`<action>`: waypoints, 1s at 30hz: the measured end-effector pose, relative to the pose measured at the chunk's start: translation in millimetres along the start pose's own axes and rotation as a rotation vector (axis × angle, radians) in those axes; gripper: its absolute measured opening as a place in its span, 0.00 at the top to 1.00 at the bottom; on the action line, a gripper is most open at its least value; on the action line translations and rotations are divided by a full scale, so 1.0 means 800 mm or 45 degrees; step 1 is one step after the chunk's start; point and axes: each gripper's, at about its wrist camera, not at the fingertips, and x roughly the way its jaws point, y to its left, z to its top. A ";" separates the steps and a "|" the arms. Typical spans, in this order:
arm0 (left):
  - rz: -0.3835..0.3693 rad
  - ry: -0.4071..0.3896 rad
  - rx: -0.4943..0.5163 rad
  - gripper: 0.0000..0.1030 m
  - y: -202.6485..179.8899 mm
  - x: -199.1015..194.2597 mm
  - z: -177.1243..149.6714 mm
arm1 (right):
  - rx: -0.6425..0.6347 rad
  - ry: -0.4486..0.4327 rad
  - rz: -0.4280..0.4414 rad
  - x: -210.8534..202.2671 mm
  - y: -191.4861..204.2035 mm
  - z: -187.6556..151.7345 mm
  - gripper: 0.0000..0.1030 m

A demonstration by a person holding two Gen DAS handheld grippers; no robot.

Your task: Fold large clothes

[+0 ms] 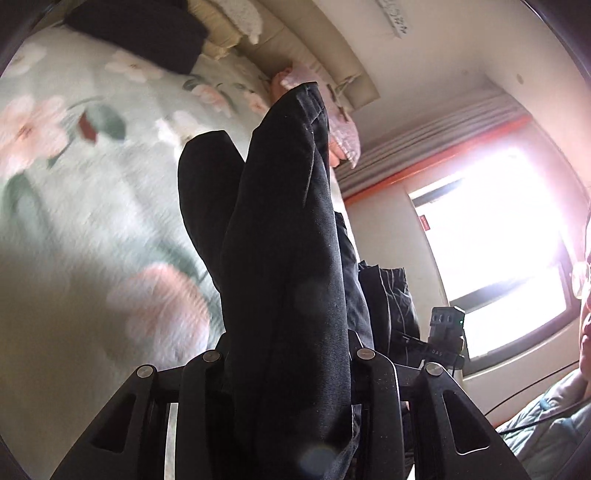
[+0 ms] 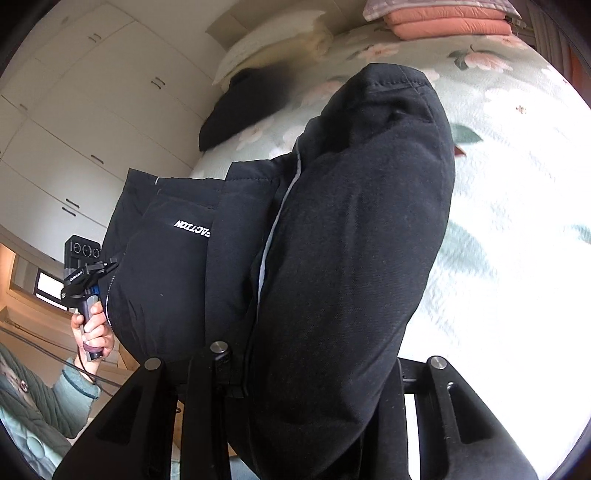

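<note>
A large black jacket (image 1: 280, 192) hangs lifted above the bed, bunched and draped over both tools. In the left wrist view its cloth runs between the jaws of my left gripper (image 1: 291, 306) and hides the fingers; the gripper is shut on it. In the right wrist view the same jacket (image 2: 369, 166), with a white "ACTION" print (image 2: 192, 229) and a pale zip line, fills the jaws of my right gripper (image 2: 314, 321), also shut on it. The housing of the other tool (image 2: 83, 266) shows at the left, held by a hand (image 2: 92, 332).
Below lies a bed with a pale green floral cover (image 1: 92, 184). A dark folded item (image 1: 140, 33) and pillows lie by the headboard. Folded pink quilts (image 2: 450, 22) sit at the far side. White wardrobe doors (image 2: 74, 110) stand on one side, a bright window (image 1: 498, 240) on the other.
</note>
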 end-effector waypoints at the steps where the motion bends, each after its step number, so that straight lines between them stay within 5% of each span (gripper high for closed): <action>1: 0.009 0.001 -0.012 0.66 0.007 -0.008 -0.005 | 0.002 0.017 0.001 0.006 -0.001 -0.011 0.64; 5: 0.073 0.019 -0.089 0.66 0.048 0.001 -0.045 | 0.043 0.114 -0.034 0.057 -0.022 -0.053 0.64; 8: 0.147 0.062 -0.273 0.65 0.131 0.025 -0.080 | 0.092 0.221 -0.129 0.114 -0.059 -0.094 0.64; 10: 0.172 0.030 -0.439 0.55 0.188 0.025 -0.105 | 0.186 0.235 -0.166 0.128 -0.094 -0.118 0.59; 12: 0.054 -0.062 -0.701 0.53 0.260 0.022 -0.141 | 0.343 0.222 -0.086 0.128 -0.132 -0.134 0.51; 14: -0.038 -0.101 -0.769 0.50 0.277 0.021 -0.154 | 0.434 0.222 -0.061 0.129 -0.149 -0.139 0.40; 18: 0.166 -0.053 -0.596 0.50 0.234 0.003 -0.122 | 0.466 0.279 -0.155 0.131 -0.157 -0.134 0.28; 24: 0.378 -0.152 -0.351 0.45 0.136 -0.063 -0.064 | 0.181 0.211 -0.585 0.065 -0.087 -0.103 0.28; 26: 0.414 -0.128 -0.235 0.40 0.093 -0.056 -0.050 | 0.044 0.142 -0.690 0.057 -0.047 -0.084 0.28; 30: 0.328 -0.053 -0.085 0.39 0.033 0.011 -0.033 | -0.111 0.052 -0.670 0.099 0.024 -0.059 0.28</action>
